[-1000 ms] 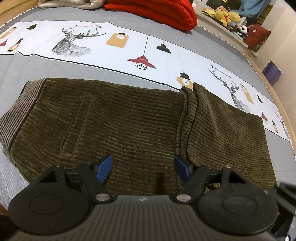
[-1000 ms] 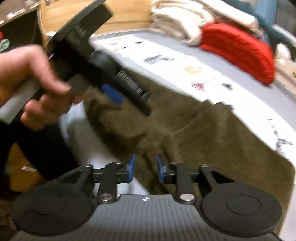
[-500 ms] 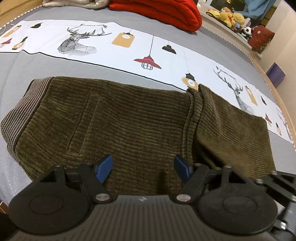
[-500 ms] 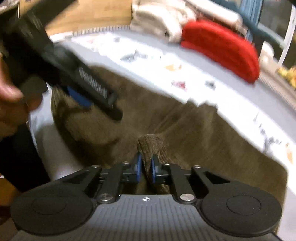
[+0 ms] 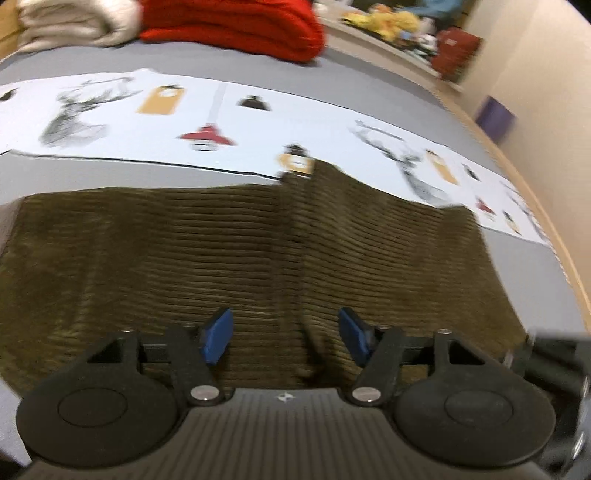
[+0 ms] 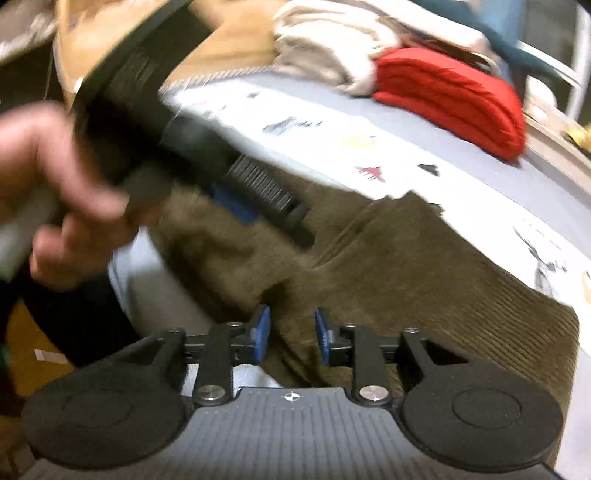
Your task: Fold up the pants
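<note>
The bed (image 5: 436,110) carried a grey cover, and across it ran a white printed runner (image 5: 258,122) showing deer and hanging lamps. Nearest to me, the brown corduroy pants (image 5: 184,251) lay flat on the grey cover, just this side of the runner, with one part doubled over so that a raised fold line ran away from me through the middle.

My left tool (image 5: 284,334) hung low over the near edge of the pants. Its jaws were closing, the blue pads (image 5: 218,334) still apart, with the fold ridge of the cloth lying between them and neither pad pressing on it.

My right tool (image 6: 291,334) sat at the near edge of the pants, further along the cloth. Its jaws were opening; a lip of corduroy lay in the gap, and the pads stood clear of it on both sides. In that view my left hand (image 6: 55,192) was wrapped around the handle of the other tool, blurred, above the cloth.

Beyond the runner, a folded red blanket (image 5: 236,26) rested at the far side of the bed, touching a cream one (image 5: 70,22). Behind them, soft toys (image 5: 384,22) sat on a ledge along the wall, too blurred to detail.
</note>
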The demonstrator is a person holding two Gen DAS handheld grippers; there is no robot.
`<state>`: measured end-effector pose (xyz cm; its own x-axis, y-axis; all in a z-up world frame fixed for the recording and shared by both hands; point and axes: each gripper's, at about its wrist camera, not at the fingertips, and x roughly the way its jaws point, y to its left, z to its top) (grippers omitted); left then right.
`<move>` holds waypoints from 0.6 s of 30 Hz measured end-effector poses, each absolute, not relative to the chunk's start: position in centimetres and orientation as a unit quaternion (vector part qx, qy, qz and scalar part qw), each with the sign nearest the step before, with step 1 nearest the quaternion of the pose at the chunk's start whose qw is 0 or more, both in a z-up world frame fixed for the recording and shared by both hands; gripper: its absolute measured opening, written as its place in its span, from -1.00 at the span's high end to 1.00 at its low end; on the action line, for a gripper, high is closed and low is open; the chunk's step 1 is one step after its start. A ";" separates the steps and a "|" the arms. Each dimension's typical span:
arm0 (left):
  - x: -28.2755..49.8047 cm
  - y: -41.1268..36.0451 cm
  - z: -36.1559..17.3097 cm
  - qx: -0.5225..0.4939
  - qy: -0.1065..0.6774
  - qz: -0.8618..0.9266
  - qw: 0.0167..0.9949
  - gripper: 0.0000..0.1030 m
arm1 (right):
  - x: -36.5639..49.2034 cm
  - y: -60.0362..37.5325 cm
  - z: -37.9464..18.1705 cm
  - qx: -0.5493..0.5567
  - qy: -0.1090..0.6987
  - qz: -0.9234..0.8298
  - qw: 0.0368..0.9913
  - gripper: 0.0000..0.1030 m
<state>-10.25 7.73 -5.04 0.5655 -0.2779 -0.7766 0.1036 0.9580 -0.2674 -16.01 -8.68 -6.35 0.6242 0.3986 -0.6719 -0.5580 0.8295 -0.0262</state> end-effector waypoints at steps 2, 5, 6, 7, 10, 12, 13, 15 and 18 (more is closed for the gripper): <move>-10.2 6.9 -5.6 -0.097 0.468 -0.134 0.868 0.25 | -15.8 -11.0 -5.4 -0.074 0.340 0.242 0.906 0.21; -10.0 5.4 -7.9 -0.034 0.523 -0.130 0.842 0.53 | -15.5 -14.7 -5.0 -0.018 0.342 0.172 0.924 0.19; -10.0 5.4 -8.0 -0.033 0.520 -0.131 0.844 0.53 | -15.2 -15.9 -5.2 -0.004 0.344 0.141 0.928 0.17; -9.9 5.3 -7.8 -0.034 0.521 -0.129 0.843 0.53 | -15.0 -17.4 -5.3 0.010 0.349 0.097 0.932 0.15; -9.9 5.3 -7.9 -0.037 0.522 -0.127 0.843 0.50 | -14.5 -21.5 -6.5 0.042 0.379 -0.032 0.924 0.03; -9.8 5.3 -7.9 -0.037 0.522 -0.123 0.843 0.48 | -14.5 -24.2 -7.5 0.075 0.404 -0.106 0.906 -0.04; -9.8 5.2 -7.9 -0.033 0.521 -0.123 0.844 0.48 | -14.5 -25.5 -7.9 0.102 0.413 -0.128 0.896 -0.07; -9.9 5.2 -7.8 -0.027 0.518 -0.123 0.846 0.47 | -14.6 -27.7 -8.7 0.172 0.430 -0.145 0.874 -0.12; -10.0 5.3 -7.6 -0.025 0.517 -0.123 0.847 0.41 | -14.7 -28.9 -9.5 0.241 0.447 -0.134 0.851 -0.23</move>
<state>-9.97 5.34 -7.62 0.4353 -0.2336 -0.8694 0.1828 0.9686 -0.1687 -14.66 -28.94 -9.49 0.5646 -0.0129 -0.8252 0.4441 0.8475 0.2907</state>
